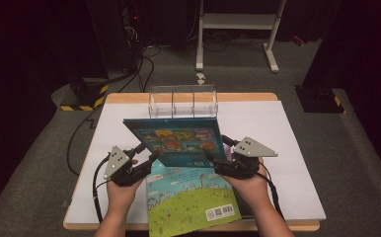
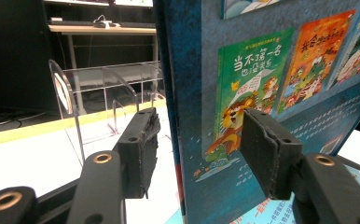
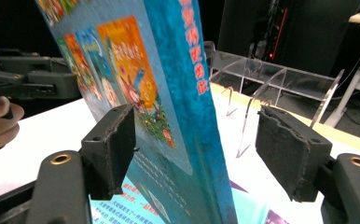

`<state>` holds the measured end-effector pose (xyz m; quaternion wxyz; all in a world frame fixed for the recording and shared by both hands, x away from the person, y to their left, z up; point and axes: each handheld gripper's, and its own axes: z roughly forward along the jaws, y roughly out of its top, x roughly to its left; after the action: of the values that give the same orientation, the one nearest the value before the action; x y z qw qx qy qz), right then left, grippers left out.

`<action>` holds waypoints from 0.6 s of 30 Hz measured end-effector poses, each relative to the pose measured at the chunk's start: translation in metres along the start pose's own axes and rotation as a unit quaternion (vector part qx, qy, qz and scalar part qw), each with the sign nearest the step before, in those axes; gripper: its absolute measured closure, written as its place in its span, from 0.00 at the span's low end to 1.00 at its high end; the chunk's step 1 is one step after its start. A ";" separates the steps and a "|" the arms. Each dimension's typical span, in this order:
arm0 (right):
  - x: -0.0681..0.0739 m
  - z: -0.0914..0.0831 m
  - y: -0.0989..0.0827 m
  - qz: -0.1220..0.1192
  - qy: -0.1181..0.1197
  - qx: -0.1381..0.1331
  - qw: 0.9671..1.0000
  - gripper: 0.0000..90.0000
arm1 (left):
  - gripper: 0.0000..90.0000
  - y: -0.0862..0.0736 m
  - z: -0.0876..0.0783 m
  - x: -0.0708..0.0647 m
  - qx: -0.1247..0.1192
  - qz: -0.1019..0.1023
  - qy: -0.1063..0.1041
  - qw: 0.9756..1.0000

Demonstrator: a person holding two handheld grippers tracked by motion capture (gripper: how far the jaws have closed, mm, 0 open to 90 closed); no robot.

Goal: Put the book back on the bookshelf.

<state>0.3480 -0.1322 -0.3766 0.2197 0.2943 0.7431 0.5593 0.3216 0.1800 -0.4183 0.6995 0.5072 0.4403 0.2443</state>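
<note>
Your white surface [image 1: 287,148] is evenly lit from overhead; surroundings fall dark. Both gripper views are soft, background slightly blurred.

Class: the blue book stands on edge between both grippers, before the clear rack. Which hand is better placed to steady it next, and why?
Probably the left gripper: in its own view one pad lies against the blue book. The right gripper stands wider, with a clear gap at one pad.

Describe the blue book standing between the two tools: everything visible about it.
The blue book is a thin picture book with small colourful cover pictures on its dark blue back and Chinese lettering on its spine. It stands tilted on another book, before the clear rack. Both tools' jaws straddle its lower corners with visible gaps.
</note>
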 end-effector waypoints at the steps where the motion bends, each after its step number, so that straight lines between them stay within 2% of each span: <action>1: 0.001 0.000 0.000 -0.002 0.004 0.000 1.000 0.36 | 0.51 0.000 -0.001 0.000 0.001 0.001 0.001 1.000; 3: 0.004 -0.002 -0.002 -0.009 0.011 -0.008 1.000 0.42 | 0.51 0.000 -0.002 -0.001 -0.001 0.002 0.005 1.000; 8: 0.005 0.001 -0.005 -0.006 0.048 0.007 0.999 0.55 | 0.50 0.000 -0.006 0.001 0.004 0.004 0.011 1.000; 11: 0.005 0.002 -0.008 -0.003 0.065 0.007 0.998 0.61 | 0.47 0.003 -0.006 0.005 0.010 -0.007 0.012 1.000; 14: 0.008 0.004 -0.009 -0.016 0.088 0.014 0.996 0.70 | 0.47 0.005 -0.009 0.015 0.008 -0.017 0.019 1.000; 15: 0.010 0.005 -0.010 -0.024 0.104 0.019 0.994 0.74 | 0.47 0.006 -0.010 0.019 0.007 -0.019 0.024 1.000; 17: 0.019 0.007 -0.011 -0.054 0.123 0.029 0.991 0.82 | 0.46 0.007 -0.012 0.026 0.004 -0.024 0.038 0.999; 18: 0.025 0.007 -0.011 -0.063 0.113 0.030 0.991 0.83 | 0.45 0.008 -0.013 0.029 0.004 -0.029 0.044 0.999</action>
<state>0.3326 -0.1124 -0.3891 0.1606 0.1883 0.7967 0.5514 0.3256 0.2125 -0.4227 0.6842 0.4856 0.4862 0.2445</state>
